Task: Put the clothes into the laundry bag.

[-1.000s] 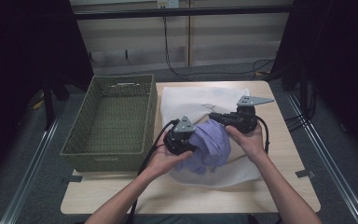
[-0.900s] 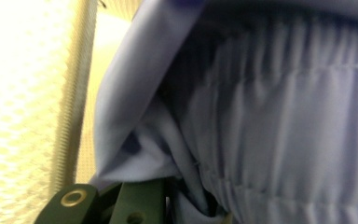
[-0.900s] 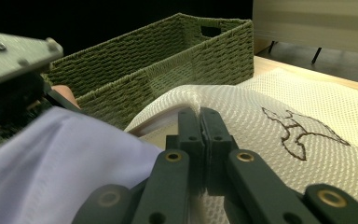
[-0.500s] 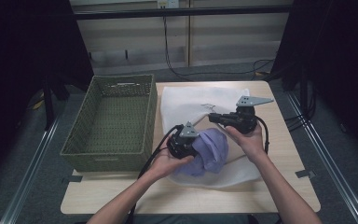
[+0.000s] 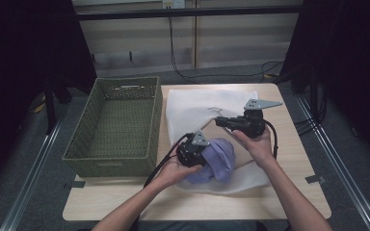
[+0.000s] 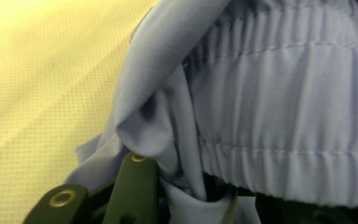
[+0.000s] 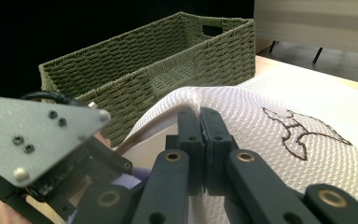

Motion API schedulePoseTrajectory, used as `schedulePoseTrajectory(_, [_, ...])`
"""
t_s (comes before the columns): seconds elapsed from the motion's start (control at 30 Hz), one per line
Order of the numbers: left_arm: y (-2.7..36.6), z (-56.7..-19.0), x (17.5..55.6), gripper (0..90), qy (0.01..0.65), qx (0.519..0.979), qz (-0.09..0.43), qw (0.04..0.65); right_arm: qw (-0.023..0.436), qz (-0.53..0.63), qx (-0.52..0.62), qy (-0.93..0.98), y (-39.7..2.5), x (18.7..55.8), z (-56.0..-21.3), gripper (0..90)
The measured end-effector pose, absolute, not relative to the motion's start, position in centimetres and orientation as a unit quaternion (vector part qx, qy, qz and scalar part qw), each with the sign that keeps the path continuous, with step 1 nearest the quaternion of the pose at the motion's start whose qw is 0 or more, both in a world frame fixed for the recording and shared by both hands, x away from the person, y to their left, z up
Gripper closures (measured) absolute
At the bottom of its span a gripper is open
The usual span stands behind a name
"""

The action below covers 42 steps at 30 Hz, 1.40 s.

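A lilac garment (image 5: 220, 159) with an elastic waistband (image 6: 284, 116) lies bunched at the mouth of a white mesh bag (image 5: 197, 106). My left gripper (image 5: 203, 155) is shut on a fold of the garment, and its jaws (image 6: 182, 198) pinch the cloth at the bottom of the left gripper view. My right gripper (image 5: 220, 121) is shut on the bag's edge (image 7: 200, 114) and holds it lifted above the garment. The left gripper (image 7: 42, 140) sits below and to the left in the right gripper view.
A green woven basket (image 5: 125, 82) stands left of the bag, seemingly with nothing in it, its side wall (image 7: 168, 51) close to the grippers. The bag carries a dark embroidered mark (image 7: 303, 128). Bare tabletop (image 5: 294, 192) lies along the front and right edges.
My left gripper has moved slightly right and toward the person, taking the lilac garment lower against the bag. The right gripper has stayed nearly still, holding the bag's edge.
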<state>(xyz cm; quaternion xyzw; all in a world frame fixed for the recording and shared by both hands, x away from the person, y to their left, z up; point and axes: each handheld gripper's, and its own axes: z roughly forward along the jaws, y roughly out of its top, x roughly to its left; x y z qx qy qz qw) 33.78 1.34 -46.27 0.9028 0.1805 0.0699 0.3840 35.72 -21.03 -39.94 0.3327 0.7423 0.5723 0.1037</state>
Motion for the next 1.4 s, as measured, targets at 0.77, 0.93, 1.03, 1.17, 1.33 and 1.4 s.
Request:
schedulePoseTrajectory(0.77, [0.6, -48.0, 33.5, 68.5, 0.185, 0.915, 0.083, 0.349, 0.103, 0.57, 0.334, 0.744, -20.9, 35.7, -40.0, 88.9])
schedulePoseTrajectory(0.93, [0.8, -47.7, 33.6, 51.7, 0.197, 0.912, 0.074, 0.351, 0.101, 0.568, 0.335, 0.745, -21.0, 35.7, -40.1, 88.9])
schedulePoseTrajectory(1.03, [0.7, -47.0, 33.4, 47.4, 0.194, 0.91, 0.076, 0.358, 0.102, 0.568, 0.336, 0.744, -21.1, 35.8, -40.1, 88.8])
schedulePoseTrajectory(1.17, [1.2, -46.1, 33.2, 41.8, 0.192, 0.909, 0.076, 0.363, 0.104, 0.568, 0.338, 0.744, -21.2, 35.8, -40.0, 88.9])
schedulePoseTrajectory(1.33, [2.3, -45.3, 32.6, 39.7, 0.191, 0.905, 0.073, 0.374, 0.104, 0.568, 0.336, 0.744, -21.2, 35.8, -40.0, 88.8])
schedulePoseTrajectory(1.4, [2.8, -44.9, 32.2, 38.6, 0.186, 0.906, 0.076, 0.373, 0.104, 0.568, 0.336, 0.744, -21.2, 35.8, -40.0, 88.8])
